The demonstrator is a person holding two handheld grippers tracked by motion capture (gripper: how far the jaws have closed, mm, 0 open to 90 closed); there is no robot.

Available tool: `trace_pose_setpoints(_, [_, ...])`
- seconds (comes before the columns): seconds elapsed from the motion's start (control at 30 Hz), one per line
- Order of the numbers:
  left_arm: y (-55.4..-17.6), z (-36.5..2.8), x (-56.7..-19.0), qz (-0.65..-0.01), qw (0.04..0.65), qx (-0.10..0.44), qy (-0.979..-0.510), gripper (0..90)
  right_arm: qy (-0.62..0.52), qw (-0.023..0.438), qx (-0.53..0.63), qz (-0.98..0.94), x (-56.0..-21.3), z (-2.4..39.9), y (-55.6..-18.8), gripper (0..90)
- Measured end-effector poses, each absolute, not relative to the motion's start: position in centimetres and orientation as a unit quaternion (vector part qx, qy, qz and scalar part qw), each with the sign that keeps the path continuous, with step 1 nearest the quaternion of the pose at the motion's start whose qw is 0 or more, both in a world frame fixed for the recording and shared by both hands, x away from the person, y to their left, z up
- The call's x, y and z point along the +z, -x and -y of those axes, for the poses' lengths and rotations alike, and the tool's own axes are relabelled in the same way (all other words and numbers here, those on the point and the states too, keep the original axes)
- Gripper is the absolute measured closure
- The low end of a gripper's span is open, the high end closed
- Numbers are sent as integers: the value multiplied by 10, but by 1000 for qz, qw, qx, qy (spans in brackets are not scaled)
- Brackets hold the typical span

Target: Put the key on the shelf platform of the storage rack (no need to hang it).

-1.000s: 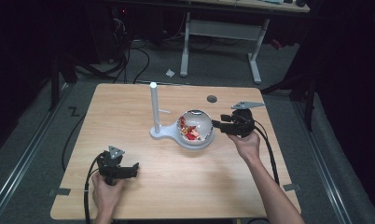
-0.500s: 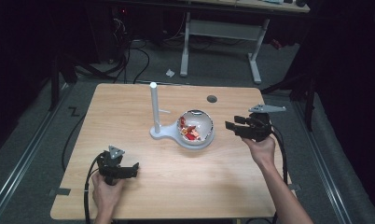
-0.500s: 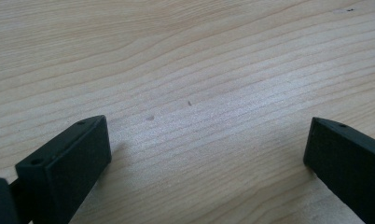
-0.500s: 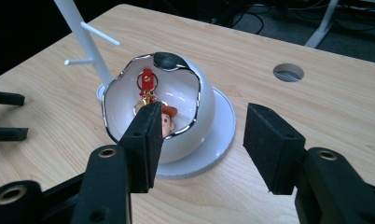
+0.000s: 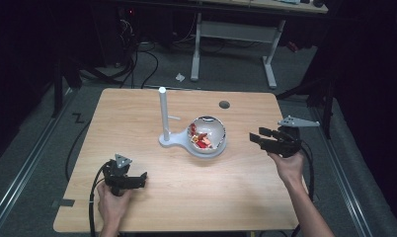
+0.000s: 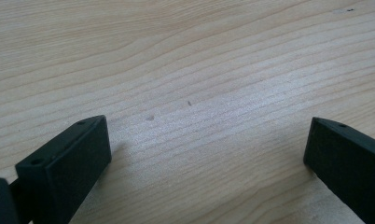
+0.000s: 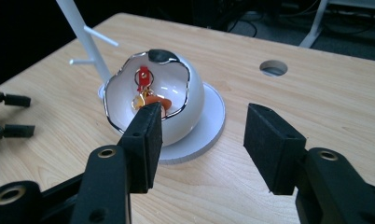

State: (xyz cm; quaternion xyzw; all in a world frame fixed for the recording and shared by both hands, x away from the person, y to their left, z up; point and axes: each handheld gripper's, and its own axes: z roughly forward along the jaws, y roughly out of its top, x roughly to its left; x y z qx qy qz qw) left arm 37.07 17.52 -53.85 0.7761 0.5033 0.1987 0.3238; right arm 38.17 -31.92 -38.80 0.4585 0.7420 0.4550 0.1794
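While both jaws gape empty, right gripper (image 5: 259,139) just widened, bare table (image 5: 236,182) between it and bowl (image 5: 207,138), left gripper (image 5: 143,177) near front edge

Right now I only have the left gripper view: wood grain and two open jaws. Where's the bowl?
Observer: The white bowl sits mid-table on a round stand base. In the high view it is up and right of the left claw.
Operator: Anything in it?
Observer: Small red and orange pieces.
Operator: And the right claw?
Observer: The right claw hovers right of the bowl, apart from it. Its jaws have just been opening, with nothing between them.
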Motion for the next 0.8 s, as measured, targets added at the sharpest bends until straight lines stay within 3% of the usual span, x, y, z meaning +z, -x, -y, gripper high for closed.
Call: trace_pose_setpoints(0.8, [-371,-175,-538,-503,324,198,-777,8,-480,166,481,-714,-425,345,-340,467])
